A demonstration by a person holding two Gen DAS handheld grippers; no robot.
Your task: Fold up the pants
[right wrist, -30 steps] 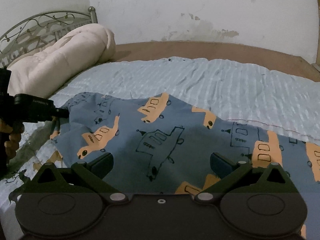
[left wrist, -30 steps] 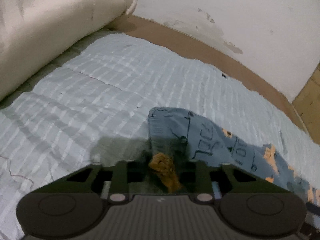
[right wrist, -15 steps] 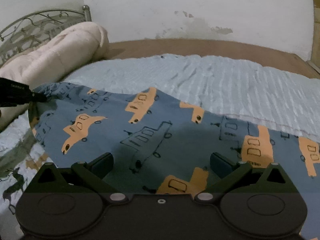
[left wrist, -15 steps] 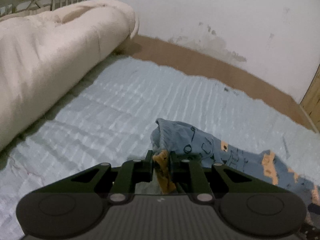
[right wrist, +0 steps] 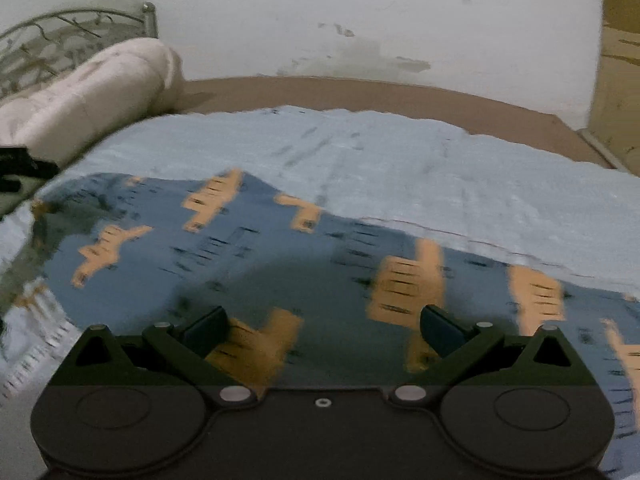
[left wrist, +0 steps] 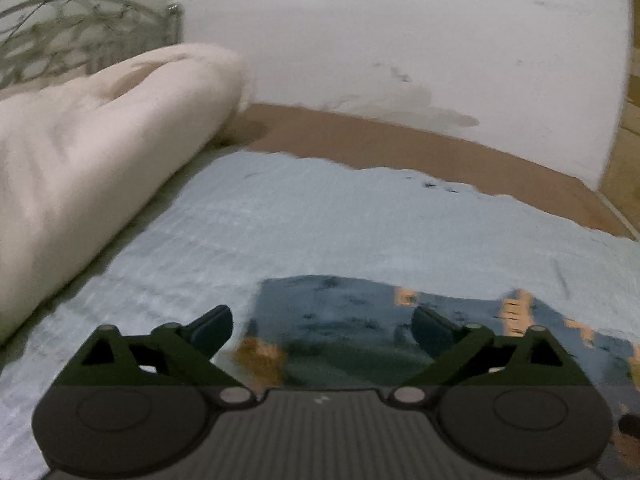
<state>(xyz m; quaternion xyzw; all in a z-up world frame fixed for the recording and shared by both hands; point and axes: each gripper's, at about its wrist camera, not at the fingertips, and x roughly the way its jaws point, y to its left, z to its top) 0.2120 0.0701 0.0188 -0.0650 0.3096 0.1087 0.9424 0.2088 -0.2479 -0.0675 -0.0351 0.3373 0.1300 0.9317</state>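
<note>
Fingers: left gripper (left wrist: 322, 330) jaws wide apart, just opened, gripping nothing; pants edge lying loose below the gap. Right gripper (right wrist: 323, 330) jaws likewise spread, nothing pinched, pants cloth beneath.
Pants: blue cloth with orange vehicle prints and dark line drawings, spread flat on the bedspread (left wrist: 320, 216); soft, lightly rumpled.
Left view only: near corner of the pants (left wrist: 340, 316) with an orange-brown patch by the left finger; only a narrow strip of the garment visible, running off to the right.
Right view only: broad sweep of the pants (right wrist: 248, 248) from left edge to right edge; dark tip of the left gripper (right wrist: 24, 170) at the far left, just beside the pants' left corner.
Bedspread: pale blue, ribbed in fine rows, wrinkled.
Duvet: cream, puffy, rolled into a long bolster (left wrist: 92, 152) along the left side.
Frame: brown band (left wrist: 400, 144) beyond the bedspread; curly metal headboard (left wrist: 60, 32) behind the duvet.
Wall: white, stained, flaking (left wrist: 400, 40).
</note>
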